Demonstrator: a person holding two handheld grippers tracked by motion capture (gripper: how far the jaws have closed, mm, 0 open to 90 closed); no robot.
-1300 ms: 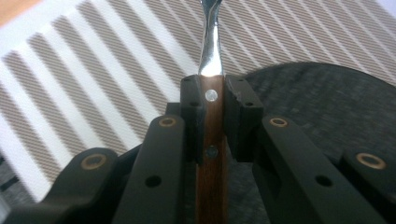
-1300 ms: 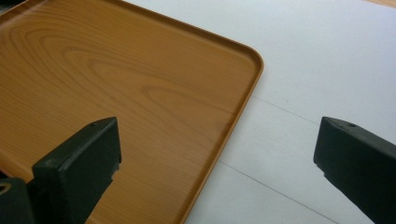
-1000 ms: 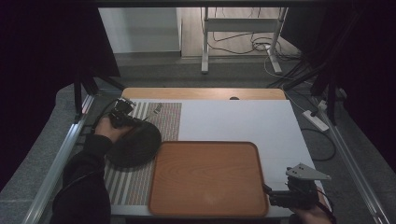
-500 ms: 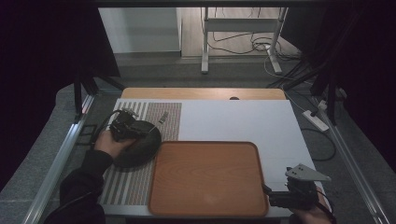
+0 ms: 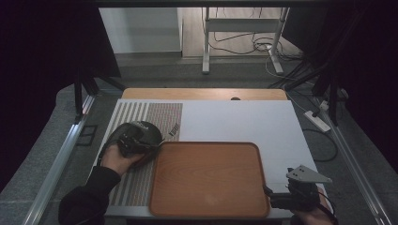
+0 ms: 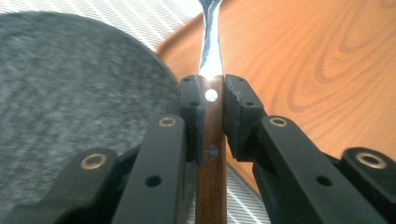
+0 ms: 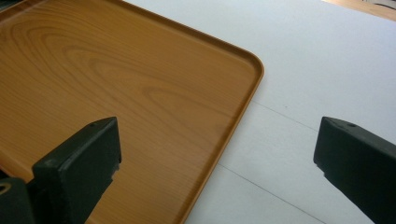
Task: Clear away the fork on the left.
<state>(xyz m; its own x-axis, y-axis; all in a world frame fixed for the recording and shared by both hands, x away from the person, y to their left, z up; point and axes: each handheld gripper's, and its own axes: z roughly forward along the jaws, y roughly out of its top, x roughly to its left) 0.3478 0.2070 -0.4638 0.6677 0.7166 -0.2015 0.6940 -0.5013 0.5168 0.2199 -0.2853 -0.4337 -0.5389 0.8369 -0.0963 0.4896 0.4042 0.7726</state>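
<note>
My left gripper [image 6: 210,88] is shut on the brown wooden handle of a piece of cutlery [image 6: 211,140]. Its shiny metal neck runs up out of the left gripper view, so its head is hidden. In the high view the left gripper [image 5: 141,143] hovers over a dark grey round plate [image 5: 141,129], by the left rim of a wooden tray [image 5: 206,180]. My right gripper [image 5: 274,199] sits at the tray's near right corner. In the right gripper view it [image 7: 217,135] stands wide open with nothing between its jaws, above the tray's rim [image 7: 243,102].
The plate lies on a striped placemat [image 5: 141,112] at the table's left. A white cover [image 5: 244,122] spans the table beyond and right of the tray. Metal rails [image 5: 61,159] run along both sides. Cables and a power strip [image 5: 317,121] lie on the floor at right.
The left hand has come from the far left of the placemat toward the near side and the tray's left edge, over the plate. The right gripper has stayed put.
</note>
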